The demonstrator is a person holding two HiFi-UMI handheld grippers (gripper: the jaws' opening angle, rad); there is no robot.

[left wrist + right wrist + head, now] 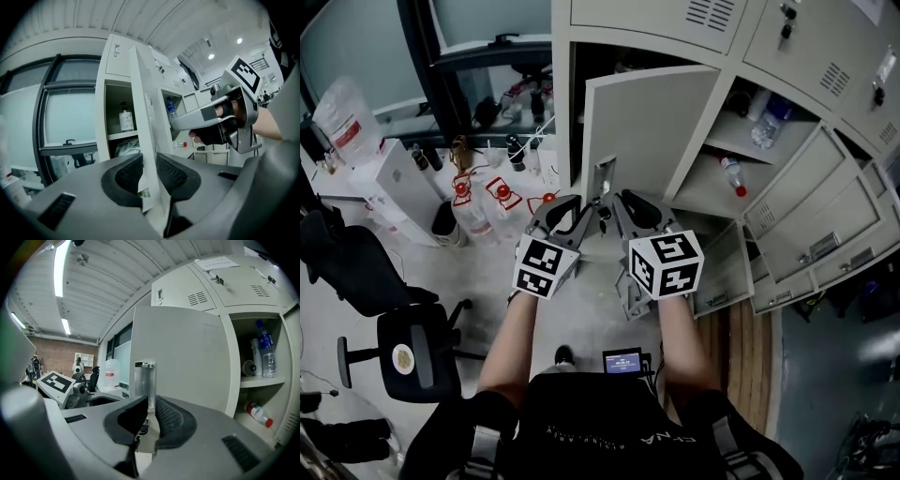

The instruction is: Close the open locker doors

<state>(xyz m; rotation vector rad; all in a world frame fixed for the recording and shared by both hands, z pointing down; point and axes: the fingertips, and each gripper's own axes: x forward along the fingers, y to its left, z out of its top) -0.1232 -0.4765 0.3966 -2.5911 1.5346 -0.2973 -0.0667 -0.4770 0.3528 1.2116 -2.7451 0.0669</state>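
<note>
**Lockers beside a window, one door held**

Grey lockers (pixel 675 23) are seen from the head view above a pale floor, and the open locker door (pixel 647 122) is met at its free edge by the left gripper (pixel 586 211) and right gripper (pixel 617 204).

From the left gripper view, that edge is clamped between the fingers.

From the right gripper view, the fingers are closed narrowly on the door's latch plate (pixel 144 380).

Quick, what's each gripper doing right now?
Left gripper: closed on the locker door edge.
Right gripper: closed on that door's latch plate.
</note>
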